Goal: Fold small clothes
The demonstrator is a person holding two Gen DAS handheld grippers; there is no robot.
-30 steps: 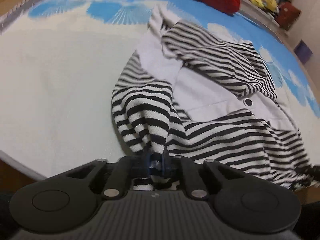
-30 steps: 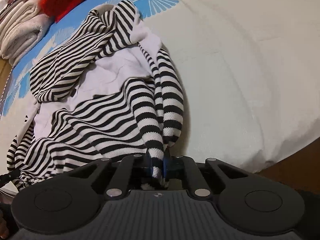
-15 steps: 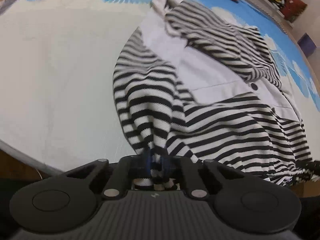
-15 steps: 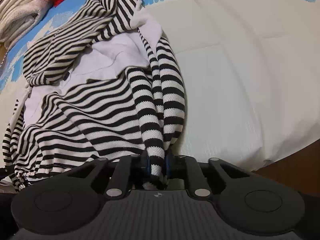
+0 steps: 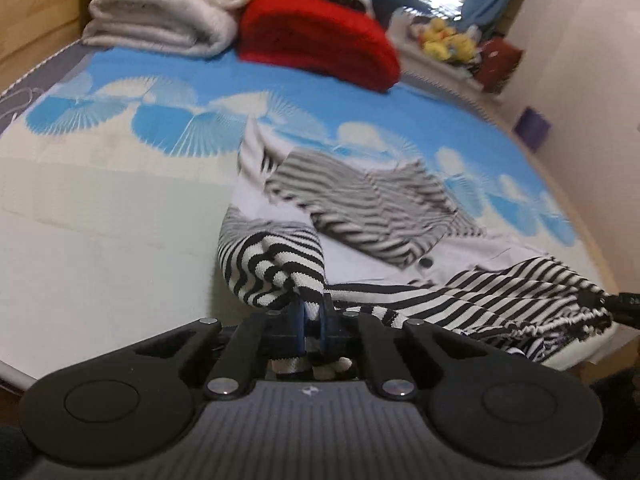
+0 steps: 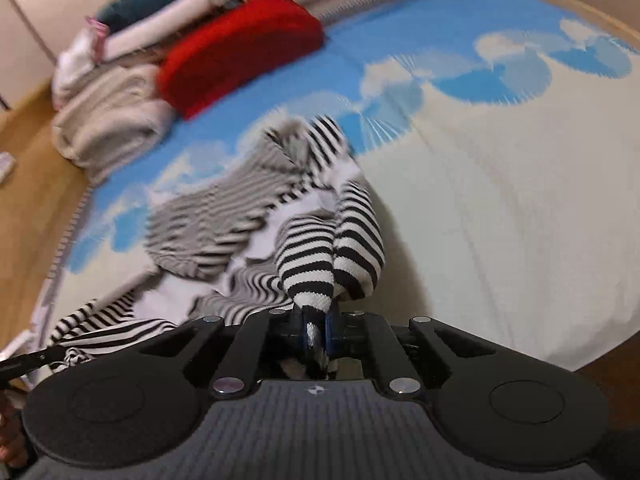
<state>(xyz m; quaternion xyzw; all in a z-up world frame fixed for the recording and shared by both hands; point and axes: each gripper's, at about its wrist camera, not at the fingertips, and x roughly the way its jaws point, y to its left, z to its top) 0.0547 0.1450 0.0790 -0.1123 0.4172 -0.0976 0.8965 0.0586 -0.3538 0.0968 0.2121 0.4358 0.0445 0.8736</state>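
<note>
A black-and-white striped garment [image 5: 372, 216] with white panels lies crumpled on the bed; it also shows in the right wrist view [image 6: 224, 216]. My left gripper [image 5: 311, 322] is shut on a bunched striped fold at the garment's near left edge. My right gripper [image 6: 316, 330] is shut on a bunched striped fold at its near right edge. Both held folds are lifted off the sheet while the rest of the garment trails on the bed. The other gripper's tip shows at the frame edge in each view.
The bed has a cream and blue fan-patterned sheet [image 5: 104, 208]. A red folded blanket [image 5: 320, 40] and a stack of white towels [image 5: 164, 12] sit at the far end. The bed's near edge [image 6: 592, 356] drops to a wooden floor.
Both grippers have tilted up and lifted their held folds, so the far end of the bed with the red blanket and towels has come into view. The garment's near edge has risen.
</note>
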